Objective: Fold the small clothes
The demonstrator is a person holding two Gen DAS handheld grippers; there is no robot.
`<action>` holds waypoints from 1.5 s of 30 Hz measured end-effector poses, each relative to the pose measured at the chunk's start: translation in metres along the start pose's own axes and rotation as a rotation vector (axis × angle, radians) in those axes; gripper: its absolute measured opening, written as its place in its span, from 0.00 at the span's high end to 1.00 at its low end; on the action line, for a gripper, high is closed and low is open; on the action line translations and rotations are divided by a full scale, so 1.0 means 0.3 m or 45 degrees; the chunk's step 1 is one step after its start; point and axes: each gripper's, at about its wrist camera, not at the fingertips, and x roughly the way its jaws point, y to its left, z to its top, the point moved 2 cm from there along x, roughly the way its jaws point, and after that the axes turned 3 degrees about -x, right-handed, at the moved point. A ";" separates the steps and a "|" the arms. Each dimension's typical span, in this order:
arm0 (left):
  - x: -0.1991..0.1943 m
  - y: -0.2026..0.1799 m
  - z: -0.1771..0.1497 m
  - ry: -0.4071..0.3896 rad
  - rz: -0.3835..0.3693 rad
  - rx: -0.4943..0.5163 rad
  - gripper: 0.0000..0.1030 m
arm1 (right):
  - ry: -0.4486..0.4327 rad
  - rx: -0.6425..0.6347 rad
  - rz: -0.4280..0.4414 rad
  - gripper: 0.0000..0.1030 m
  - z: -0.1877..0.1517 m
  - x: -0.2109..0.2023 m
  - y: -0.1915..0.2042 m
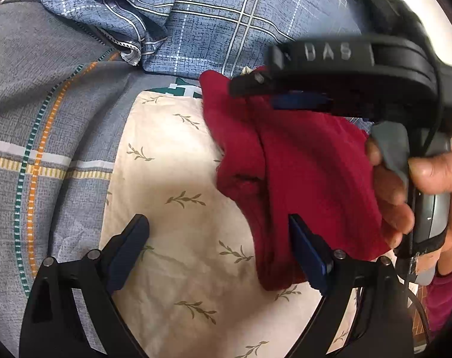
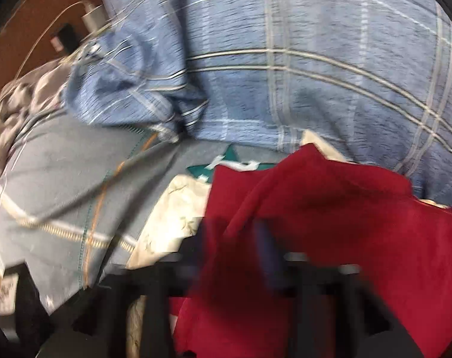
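A dark red garment (image 1: 303, 173) hangs bunched over a cream leaf-print cloth (image 1: 178, 197). My right gripper (image 1: 273, 95) comes in from the right in the left wrist view and is shut on the red garment's upper edge, holding it up. In the blurred right wrist view the red garment (image 2: 330, 223) drapes over my right gripper (image 2: 255, 238) and covers its jaws. My left gripper (image 1: 218, 235) is open, low over the cream cloth, with its right finger (image 1: 306, 247) against the garment's lower edge and nothing between the jaws.
A grey plaid bedsheet (image 1: 41, 137) lies at left. A blue plaid quilt (image 1: 226, 18) is bunched at the back. A teal patterned cloth (image 1: 184, 89) peeks out behind the cream cloth. A white charger and cable (image 2: 91, 15) lie at the far left.
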 end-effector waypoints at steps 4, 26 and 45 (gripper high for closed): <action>-0.013 -0.004 -0.008 -0.009 -0.002 -0.003 0.10 | 0.106 -0.118 -0.127 0.14 0.012 0.110 0.059; 0.050 -0.127 0.049 -0.060 -0.303 0.013 0.62 | -0.114 0.067 0.123 0.76 -0.011 -0.117 -0.093; 0.033 -0.201 0.006 -0.058 -0.249 0.040 0.70 | 0.057 -0.101 -0.018 0.60 -0.006 0.045 -0.037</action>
